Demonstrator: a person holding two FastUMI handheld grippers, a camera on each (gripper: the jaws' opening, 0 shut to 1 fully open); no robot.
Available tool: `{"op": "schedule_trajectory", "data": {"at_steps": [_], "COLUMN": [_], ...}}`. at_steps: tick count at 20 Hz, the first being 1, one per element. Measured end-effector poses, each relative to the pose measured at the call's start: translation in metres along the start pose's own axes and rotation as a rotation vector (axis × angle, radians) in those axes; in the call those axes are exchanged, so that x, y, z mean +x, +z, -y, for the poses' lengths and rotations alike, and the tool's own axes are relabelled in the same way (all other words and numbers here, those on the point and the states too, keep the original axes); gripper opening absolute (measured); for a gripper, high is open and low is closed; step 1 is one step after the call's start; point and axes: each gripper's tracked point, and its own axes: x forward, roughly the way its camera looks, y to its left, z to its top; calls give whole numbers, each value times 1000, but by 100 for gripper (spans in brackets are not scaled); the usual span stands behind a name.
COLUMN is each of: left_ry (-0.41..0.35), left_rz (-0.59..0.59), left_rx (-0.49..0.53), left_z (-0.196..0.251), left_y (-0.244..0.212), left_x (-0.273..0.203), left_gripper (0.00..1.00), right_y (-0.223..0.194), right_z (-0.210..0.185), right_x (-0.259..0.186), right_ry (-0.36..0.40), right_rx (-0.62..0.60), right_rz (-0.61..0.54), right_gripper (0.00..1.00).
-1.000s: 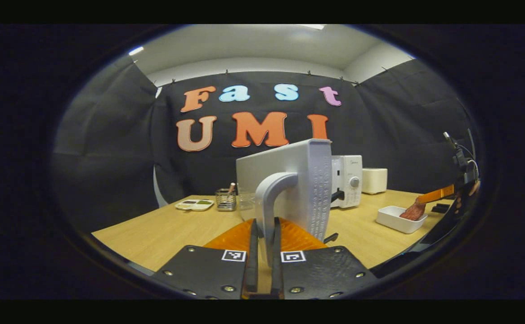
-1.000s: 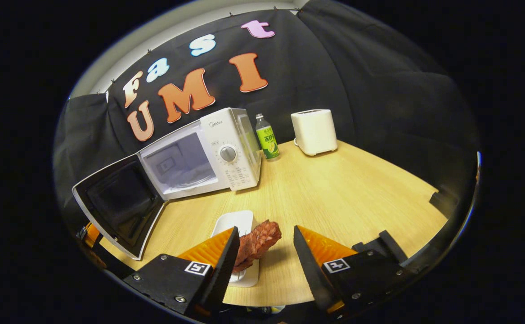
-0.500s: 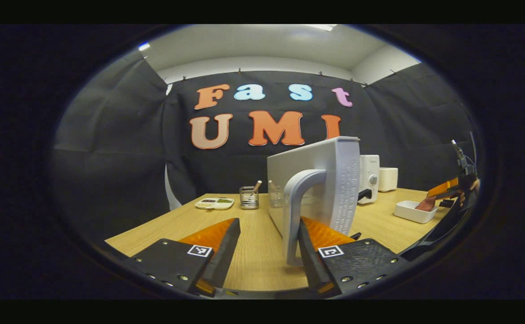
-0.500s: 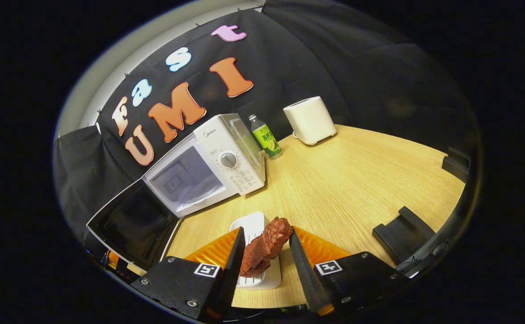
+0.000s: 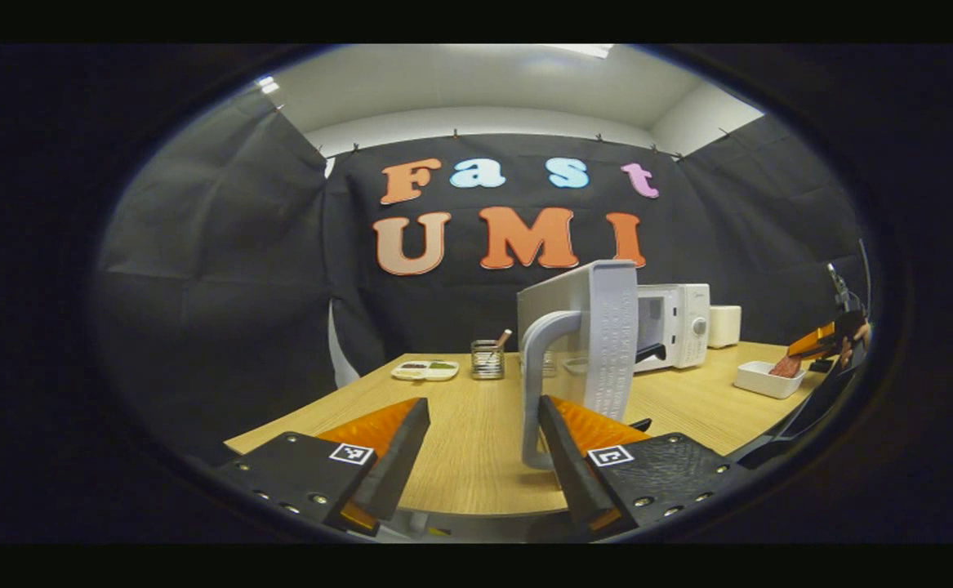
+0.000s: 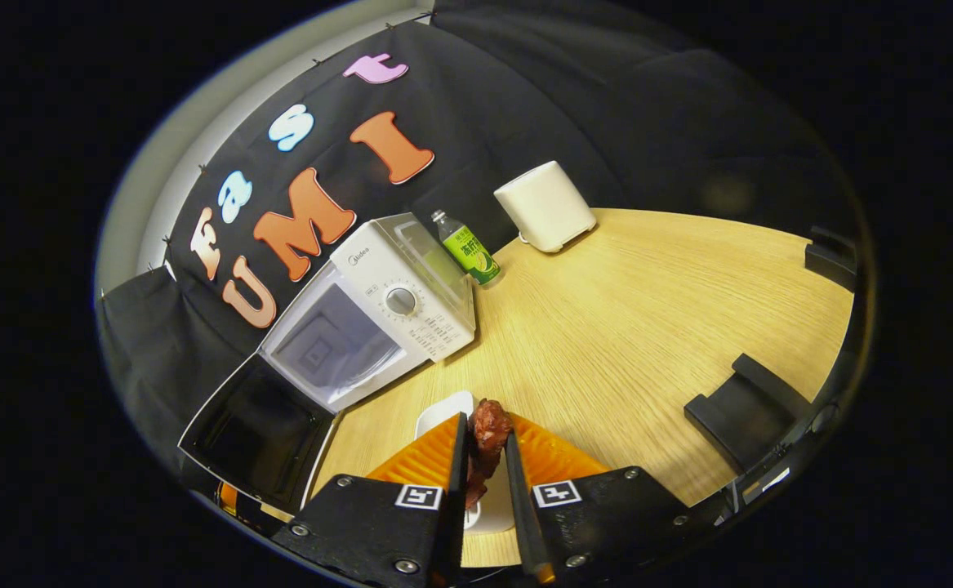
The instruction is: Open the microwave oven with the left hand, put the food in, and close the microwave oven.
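1. The right gripper point(image 6: 484, 482) is clamped on the food point(image 6: 486, 433), held just above the white dish point(image 6: 443, 412).
2. The left gripper point(image 5: 480, 445) is spread wide, beside the door handle point(image 5: 535, 384).
3. With the microwave point(image 6: 378, 314) open, loading is in hand; next, carry the food into the cavity.

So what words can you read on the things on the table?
Microwave front, brand word and dial-panel print: too small to read.
Green bottle label: blurred.
Microwave door edge, raised print: too small.
Square markers on left gripper and right gripper: patterns, not words.
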Motion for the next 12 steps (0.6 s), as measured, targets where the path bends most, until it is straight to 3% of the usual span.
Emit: {"op": "schedule_trajectory", "data": {"at_steps": [4,12], "left_ry": [40,104], "left_rz": [18,-5], "left_rx": [-9,38], "left_z": [-23,-48], "left_y": [7,6], "left_x": [2,12], "left_gripper": [79,77], "right_y": [7,40], "right_z": [-21,-69], "right_x": [2,2], "right_ry": [59,82], "right_rx": [22,-170], "right_rz": [16,85], "right_gripper": [18,16]}}
